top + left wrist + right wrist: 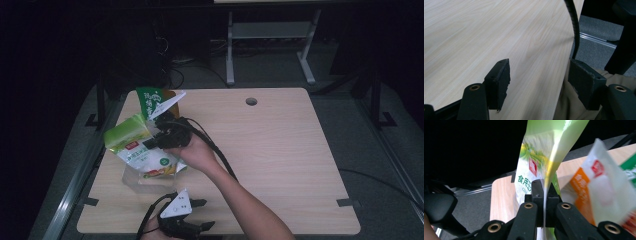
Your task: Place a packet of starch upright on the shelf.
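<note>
Green and white pouch (541, 152), printed and glossy, pinched by its edge between the closed jaws of the right gripper (544, 195) and lifted clear of the wood, near the table's left edge toward the far left corner. In the high view the same pouch (131, 142) hanging tilted off the right gripper (159, 141), over a second packet (155, 170) lying flat on the table (280, 150) just below it. Close by, in the right gripper view, an orange and white packet (596, 187), blurred, whether touching the held pouch impossible to tell. Further back, at the far left corner, a dark green bag (150, 102) standing behind the hand. Arm crossing the table diagonally from the near edge, cable trailing along it.

Left gripper (197, 215) resting low at the near edge, jaws standing apart with nothing between them; in its own view, left gripper (539, 82) looking over bare wood and the table's edge, trouser cloth (569, 105) beyond.

Likely step: carrying the lifted pouch away from the pile, mid-transfer, grip firm on a thin seam. Next move, probably: keeping the pinch tight while swinging the pouch toward an open stretch of table, then lowering before letting go. Risk: slippery film sliding out of a narrow edge grip, or the hanging corner dragging the packet underneath.
</note>
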Available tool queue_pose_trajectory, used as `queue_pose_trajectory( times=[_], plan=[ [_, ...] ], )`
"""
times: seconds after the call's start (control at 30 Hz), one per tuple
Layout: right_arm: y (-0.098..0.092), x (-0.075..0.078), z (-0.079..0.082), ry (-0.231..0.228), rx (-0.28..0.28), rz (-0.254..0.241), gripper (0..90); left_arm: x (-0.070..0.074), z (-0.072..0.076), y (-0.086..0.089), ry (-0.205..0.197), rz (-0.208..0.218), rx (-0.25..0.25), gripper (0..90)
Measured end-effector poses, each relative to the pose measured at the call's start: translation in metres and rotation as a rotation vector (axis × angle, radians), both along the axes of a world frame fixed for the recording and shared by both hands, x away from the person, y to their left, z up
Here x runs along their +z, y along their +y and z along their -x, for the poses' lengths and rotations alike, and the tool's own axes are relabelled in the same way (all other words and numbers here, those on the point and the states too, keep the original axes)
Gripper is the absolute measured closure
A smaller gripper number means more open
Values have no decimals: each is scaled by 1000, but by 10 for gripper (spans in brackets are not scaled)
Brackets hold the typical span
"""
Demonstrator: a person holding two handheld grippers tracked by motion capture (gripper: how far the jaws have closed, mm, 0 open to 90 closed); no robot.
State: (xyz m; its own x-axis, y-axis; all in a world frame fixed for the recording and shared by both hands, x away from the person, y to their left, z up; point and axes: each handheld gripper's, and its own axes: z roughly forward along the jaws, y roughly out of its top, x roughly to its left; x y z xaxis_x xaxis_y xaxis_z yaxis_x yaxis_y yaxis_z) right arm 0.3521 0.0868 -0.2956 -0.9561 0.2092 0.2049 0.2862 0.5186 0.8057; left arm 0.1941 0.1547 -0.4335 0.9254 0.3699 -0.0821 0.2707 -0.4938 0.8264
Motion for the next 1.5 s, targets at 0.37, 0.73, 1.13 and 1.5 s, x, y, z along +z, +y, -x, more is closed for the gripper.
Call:
queue_pose_trajectory(
  times=[0.37, 0.73, 1.13, 1.5],
  plan=[
    [35, -29, -8, 82, 54, 13, 896, -3, -1, 1, 8, -8, 0, 341],
    [39, -55, -7, 93, 57, 53, 882, -1, -3, 4, 7, -13, 10, 340],
    [32, -58, -5, 67, 71, 68, 884, -1, -3, 4, 6, -15, 9, 338],
    [22, -65, -4, 73, 71, 58, 885, -2, -4, 4, 12, -11, 17, 338]
  ],
)
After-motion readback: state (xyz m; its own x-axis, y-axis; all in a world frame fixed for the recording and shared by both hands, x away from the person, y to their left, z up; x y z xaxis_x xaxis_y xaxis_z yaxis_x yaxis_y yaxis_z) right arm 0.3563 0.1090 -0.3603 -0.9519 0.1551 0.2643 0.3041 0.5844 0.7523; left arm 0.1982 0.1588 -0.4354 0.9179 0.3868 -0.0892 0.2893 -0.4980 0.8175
